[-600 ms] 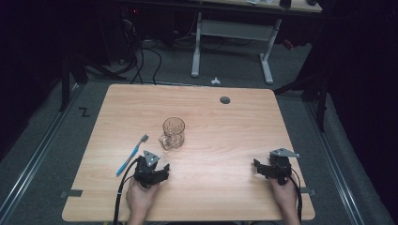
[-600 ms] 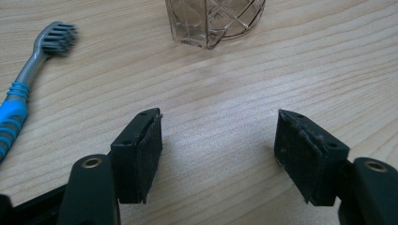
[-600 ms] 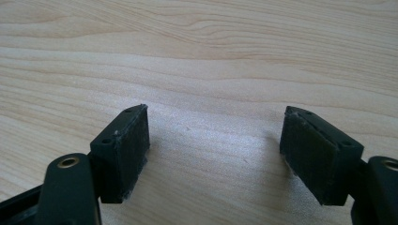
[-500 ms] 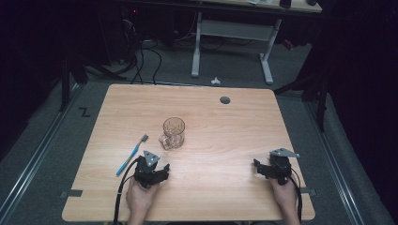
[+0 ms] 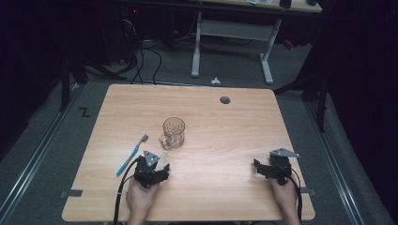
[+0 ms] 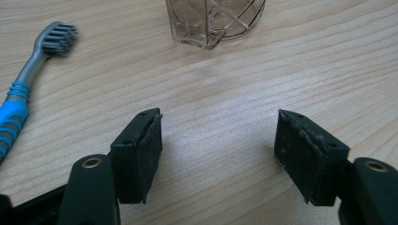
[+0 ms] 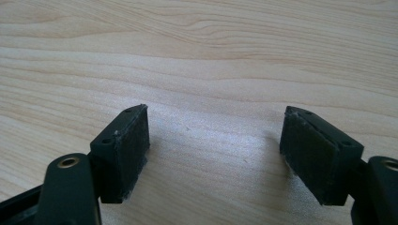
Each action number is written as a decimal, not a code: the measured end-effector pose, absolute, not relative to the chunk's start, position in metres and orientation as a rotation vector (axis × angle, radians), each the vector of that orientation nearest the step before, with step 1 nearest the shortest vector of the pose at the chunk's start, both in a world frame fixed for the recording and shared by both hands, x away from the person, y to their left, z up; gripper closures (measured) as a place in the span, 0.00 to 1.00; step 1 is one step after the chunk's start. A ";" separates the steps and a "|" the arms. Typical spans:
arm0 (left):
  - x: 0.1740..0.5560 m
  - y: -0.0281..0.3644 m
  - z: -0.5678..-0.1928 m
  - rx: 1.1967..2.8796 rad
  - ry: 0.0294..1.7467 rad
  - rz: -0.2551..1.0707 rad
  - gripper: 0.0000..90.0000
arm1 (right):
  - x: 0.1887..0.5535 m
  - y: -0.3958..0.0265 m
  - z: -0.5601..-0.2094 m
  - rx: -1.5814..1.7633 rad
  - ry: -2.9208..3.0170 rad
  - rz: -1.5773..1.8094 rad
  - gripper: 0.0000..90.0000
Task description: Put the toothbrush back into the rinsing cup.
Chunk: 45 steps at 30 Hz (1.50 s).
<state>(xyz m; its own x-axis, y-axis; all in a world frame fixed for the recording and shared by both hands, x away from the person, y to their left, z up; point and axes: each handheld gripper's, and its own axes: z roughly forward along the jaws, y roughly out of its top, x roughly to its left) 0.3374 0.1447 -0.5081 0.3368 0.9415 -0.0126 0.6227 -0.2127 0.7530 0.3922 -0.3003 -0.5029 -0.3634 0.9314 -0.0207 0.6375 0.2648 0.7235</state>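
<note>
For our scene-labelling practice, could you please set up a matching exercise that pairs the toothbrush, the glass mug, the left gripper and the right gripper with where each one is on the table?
Things:
1. toothbrush
2. glass mug
3. left gripper
4. right gripper

Places:
A. near the table's front right corner, jaws open over bare wood
B. upright near the middle of the table
C. lying flat at the left, bristle end pointing away from the person
D. near the front edge, just in front of the mug, jaws open

Pairs: 1-C, 2-B, 3-D, 4-A
</note>
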 end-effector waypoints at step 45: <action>0.321 0.171 -0.494 1.981 1.361 0.523 0.41 | 0.392 -0.300 -0.503 1.415 2.096 0.880 0.28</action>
<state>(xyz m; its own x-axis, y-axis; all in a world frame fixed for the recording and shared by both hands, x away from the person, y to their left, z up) 0.3212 0.1713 -0.4942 0.3761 0.9255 -0.0442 0.6574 -0.2329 0.7166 0.3921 -0.3004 -0.5030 -0.3654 0.9306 -0.0212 0.6367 0.2665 0.7236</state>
